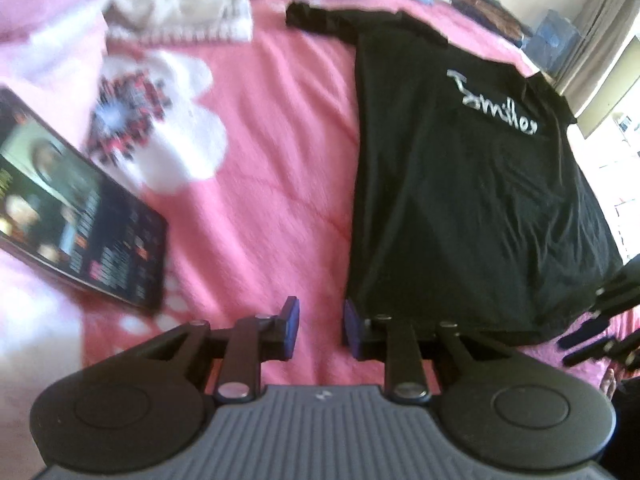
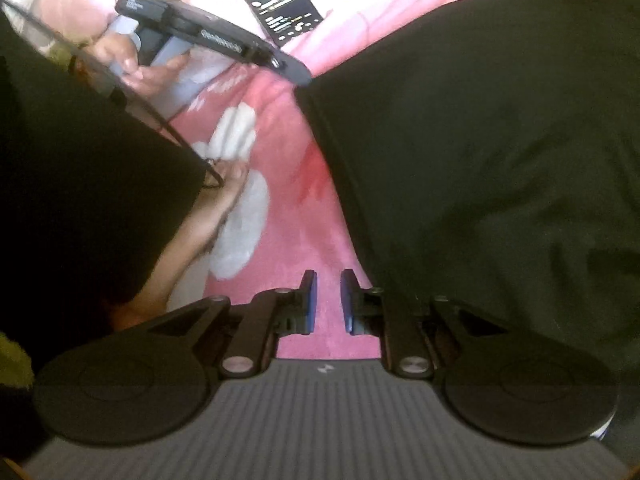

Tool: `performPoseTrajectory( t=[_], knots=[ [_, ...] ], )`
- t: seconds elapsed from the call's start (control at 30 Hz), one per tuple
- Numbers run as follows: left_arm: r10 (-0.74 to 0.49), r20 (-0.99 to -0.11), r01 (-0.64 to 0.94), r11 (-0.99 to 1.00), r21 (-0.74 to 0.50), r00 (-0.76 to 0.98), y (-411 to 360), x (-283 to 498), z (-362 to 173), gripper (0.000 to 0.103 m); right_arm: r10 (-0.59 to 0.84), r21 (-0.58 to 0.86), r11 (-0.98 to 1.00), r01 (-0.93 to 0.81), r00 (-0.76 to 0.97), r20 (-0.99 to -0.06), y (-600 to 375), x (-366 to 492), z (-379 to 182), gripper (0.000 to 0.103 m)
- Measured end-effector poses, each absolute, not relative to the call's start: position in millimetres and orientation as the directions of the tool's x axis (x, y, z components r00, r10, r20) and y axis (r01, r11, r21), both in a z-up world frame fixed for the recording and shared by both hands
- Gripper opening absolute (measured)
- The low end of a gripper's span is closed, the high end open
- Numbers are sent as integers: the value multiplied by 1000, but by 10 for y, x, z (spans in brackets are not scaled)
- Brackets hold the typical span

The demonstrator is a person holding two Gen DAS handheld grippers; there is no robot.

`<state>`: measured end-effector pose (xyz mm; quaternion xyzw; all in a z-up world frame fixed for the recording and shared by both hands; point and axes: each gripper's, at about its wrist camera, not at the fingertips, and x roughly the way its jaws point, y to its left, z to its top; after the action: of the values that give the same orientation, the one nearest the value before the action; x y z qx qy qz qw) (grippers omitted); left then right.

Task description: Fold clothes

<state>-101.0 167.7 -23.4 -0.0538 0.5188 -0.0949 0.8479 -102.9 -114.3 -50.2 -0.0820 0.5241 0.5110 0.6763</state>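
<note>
Left wrist view: the left gripper (image 1: 320, 326) sits at 6 o'clock with its blue-padded jaws spread a little, nothing between them but the pink fleece blanket with white flower patches (image 1: 276, 152). Its right-hand pad lies just beside the hem corner of the black cotton T-shirt with silver lettering (image 1: 472, 200), which lies flat and partly folded on the blanket from 12 to 4 o'clock, one sleeve pointing toward 12. At 9 o'clock a black smartphone with a lit screen (image 1: 80, 216) rests on the blanket. A cream knitted garment (image 1: 180, 4) is bunched at 11 o'clock. The other gripper's dark fingers show at the 4 o'clock edge.

Right wrist view: the right gripper (image 2: 328, 300) at 6 o'clock also has its jaws slightly parted over bare blanket (image 2: 304, 208), pinching nothing. The T-shirt (image 2: 500, 160) fills the side from 1 to 5 o'clock, its edge just beside the right-hand pad. At 11 o'clock a hand (image 2: 132, 60) holds the left gripper's handle, and the smartphone (image 2: 276, 0) lies at 12 o'clock. No containers are visible.
</note>
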Motion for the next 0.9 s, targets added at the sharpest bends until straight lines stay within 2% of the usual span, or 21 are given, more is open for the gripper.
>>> performPoseTrajectory(
  t=[0.13,0.27,0.37,0.6,0.67,0.8,0.9],
  knots=[
    [-207,-847,135,978,-161,491,1637,-980,-42,30,637,431,642,-634,128,-760,-1785,-925,-217,12],
    [-243,-831,193,967,-167,501,1390,-837,-14,35,565,486,825,-290,445,-695,-2827,-870,-6,13],
    [-290,-830,261,948,-181,476,1083,-745,-106,36,459,542,840,-29,570,-682,-3493,-1042,-28,13],
    [-389,-833,435,877,-204,394,369,-685,-325,36,342,576,759,305,566,-750,-3992,-1732,-472,18],
    [-399,-835,468,861,-199,379,241,-715,-371,36,341,597,723,348,572,-746,-3979,-1862,-580,19],
    [-393,-846,489,852,-187,361,117,-749,-454,36,384,674,614,412,589,-710,-4090,-1961,-766,28],
    [-378,-855,478,859,-182,355,120,-740,-501,36,415,711,546,443,594,-689,-4146,-1966,-898,30]
  ],
)
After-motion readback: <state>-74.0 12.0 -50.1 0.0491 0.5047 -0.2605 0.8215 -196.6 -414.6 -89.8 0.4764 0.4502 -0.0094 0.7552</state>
